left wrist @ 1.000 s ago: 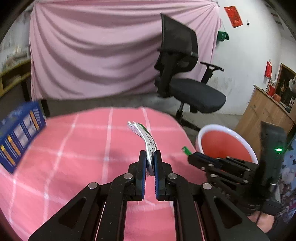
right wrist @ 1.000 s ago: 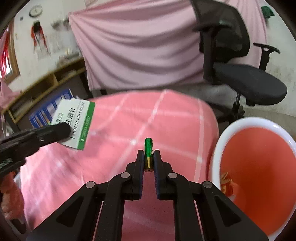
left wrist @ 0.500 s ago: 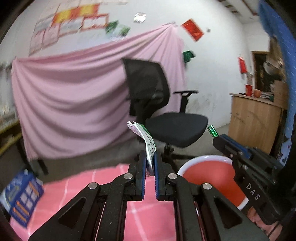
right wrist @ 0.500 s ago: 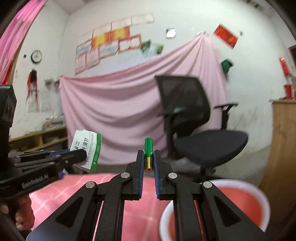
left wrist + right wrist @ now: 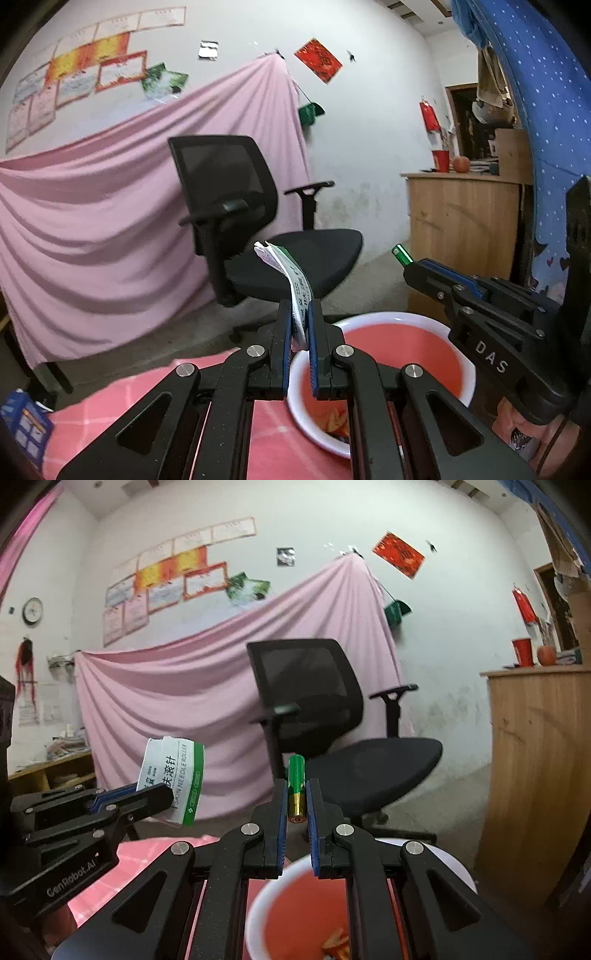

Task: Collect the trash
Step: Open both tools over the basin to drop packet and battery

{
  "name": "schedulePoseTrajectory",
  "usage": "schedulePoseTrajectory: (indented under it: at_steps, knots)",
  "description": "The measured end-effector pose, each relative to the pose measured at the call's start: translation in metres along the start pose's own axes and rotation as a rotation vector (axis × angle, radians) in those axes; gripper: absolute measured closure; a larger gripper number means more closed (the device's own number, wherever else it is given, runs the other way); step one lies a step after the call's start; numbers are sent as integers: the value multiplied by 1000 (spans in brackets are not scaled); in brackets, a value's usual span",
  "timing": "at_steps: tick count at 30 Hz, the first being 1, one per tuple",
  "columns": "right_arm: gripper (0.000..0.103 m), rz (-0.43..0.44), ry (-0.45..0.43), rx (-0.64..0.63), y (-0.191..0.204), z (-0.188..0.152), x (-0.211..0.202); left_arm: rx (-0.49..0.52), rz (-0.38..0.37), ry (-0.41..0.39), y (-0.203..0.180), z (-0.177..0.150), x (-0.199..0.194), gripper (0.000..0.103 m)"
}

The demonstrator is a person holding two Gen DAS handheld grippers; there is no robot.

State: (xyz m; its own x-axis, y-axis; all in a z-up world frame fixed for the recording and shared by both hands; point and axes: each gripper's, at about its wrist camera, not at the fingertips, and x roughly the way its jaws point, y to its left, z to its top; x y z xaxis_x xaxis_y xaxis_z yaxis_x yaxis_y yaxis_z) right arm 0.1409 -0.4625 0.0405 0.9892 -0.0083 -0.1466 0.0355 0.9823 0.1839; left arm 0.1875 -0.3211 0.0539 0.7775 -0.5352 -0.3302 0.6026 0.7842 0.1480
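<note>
White-walled room with a big pink sheet draped across the back wall, posters above it. Black mesh office chair stands in front of the sheet. Wooden counter on the right, with a red cup and an orange round object on top. Pink checked tablecloth shows low in both views, a blue box at its far left edge in the left wrist view.

White basin with red inside sits just beyond the table edge, below and ahead of both grippers; some orange scraps lie at its bottom.

Left gripper is clamped on a flattened white-and-green carton, which sticks up and curls left out of the fingers, raised above the near rim of the basin. In the right wrist view the same carton shows printed text on its side.

Right gripper pinches a small green-and-gold battery, upright between the blue finger pads, green end up, gold end down, held over the basin. In the left wrist view only the battery's green tip pokes past the fingers.
</note>
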Motion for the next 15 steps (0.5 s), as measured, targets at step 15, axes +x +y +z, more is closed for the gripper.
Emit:
schedulePoseTrajectory:
  at_steps: [15]
  knots:
    - [94, -65, 151, 46, -32, -12, 15, -34, -99, 160, -19, -15, 38, 95]
